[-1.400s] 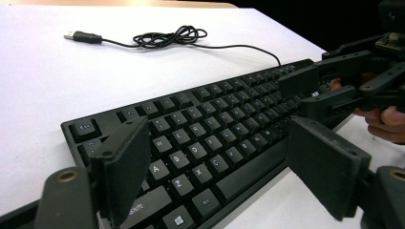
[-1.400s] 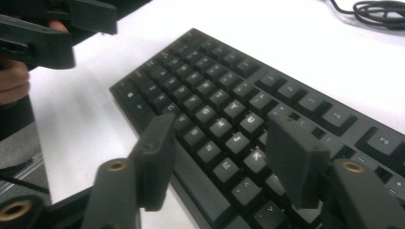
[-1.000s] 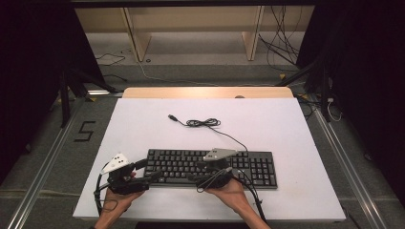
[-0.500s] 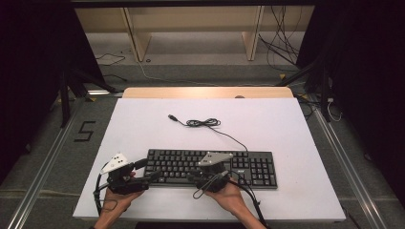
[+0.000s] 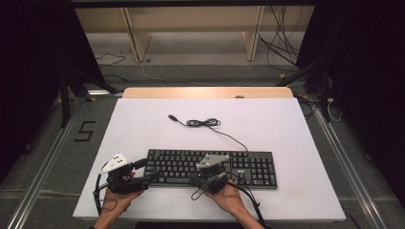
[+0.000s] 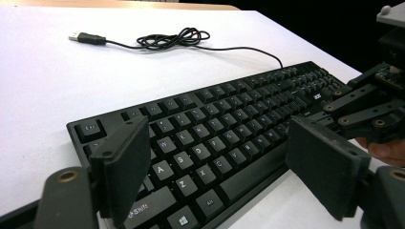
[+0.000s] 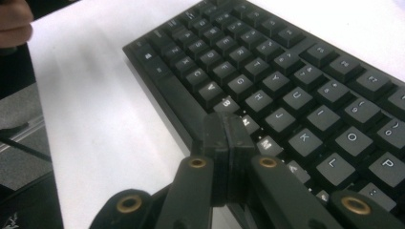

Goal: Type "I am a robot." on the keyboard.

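White table [image 5: 143,129] carries a black keyboard [image 5: 239,164] along its near edge. Left gripper [image 6: 224,162] has its 2 jaws spread wide, keyboard's left end between them. Right gripper [image 7: 224,143], jaws pressed together, tips at the space bar's edge.

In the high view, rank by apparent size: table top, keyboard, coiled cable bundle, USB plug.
1. table top
2. keyboard
3. coiled cable bundle
4. USB plug, clearly smallest
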A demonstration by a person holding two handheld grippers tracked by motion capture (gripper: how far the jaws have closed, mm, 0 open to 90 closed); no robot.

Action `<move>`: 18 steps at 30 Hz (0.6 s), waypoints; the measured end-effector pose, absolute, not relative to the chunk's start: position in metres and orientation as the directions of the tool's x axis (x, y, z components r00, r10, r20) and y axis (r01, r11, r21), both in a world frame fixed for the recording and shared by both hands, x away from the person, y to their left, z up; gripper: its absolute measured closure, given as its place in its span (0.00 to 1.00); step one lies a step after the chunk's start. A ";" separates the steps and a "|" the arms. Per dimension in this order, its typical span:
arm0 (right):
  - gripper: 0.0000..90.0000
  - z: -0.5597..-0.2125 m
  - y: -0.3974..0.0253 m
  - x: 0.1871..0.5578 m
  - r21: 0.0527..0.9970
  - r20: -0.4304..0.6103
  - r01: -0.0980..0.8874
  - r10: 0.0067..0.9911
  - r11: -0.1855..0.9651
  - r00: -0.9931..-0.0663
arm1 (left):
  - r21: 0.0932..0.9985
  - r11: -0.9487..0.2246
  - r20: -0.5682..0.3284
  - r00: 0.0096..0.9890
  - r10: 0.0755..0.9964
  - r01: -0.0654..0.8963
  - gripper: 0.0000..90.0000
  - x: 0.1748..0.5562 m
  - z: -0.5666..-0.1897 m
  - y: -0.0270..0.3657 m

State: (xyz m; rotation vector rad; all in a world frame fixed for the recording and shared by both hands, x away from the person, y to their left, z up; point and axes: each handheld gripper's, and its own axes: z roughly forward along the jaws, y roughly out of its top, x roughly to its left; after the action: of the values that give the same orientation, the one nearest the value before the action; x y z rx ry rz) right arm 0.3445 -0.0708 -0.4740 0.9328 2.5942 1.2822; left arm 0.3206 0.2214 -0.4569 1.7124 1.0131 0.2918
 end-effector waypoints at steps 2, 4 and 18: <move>1.00 -0.475 -0.071 0.345 0.746 0.172 0.484 0.570 0.458 -0.804 | 0.874 -0.064 -0.280 0.608 0.743 0.481 0.26 0.321 -0.457 0.221; 1.00 -0.476 -0.070 0.346 0.743 0.170 0.485 0.571 0.461 -0.803 | 0.874 -0.065 -0.279 0.608 0.743 0.481 0.26 0.321 -0.457 0.221; 1.00 -0.483 -0.067 0.345 0.724 0.134 0.483 0.586 0.493 -0.799 | 0.874 -0.067 -0.278 0.608 0.744 0.481 0.26 0.321 -0.457 0.221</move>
State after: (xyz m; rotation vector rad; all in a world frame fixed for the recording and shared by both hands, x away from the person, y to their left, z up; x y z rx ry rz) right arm 0.3452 -0.0671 -0.4832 0.9361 2.6002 1.1965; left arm 0.3207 0.2211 -0.4572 1.7152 1.0138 0.2928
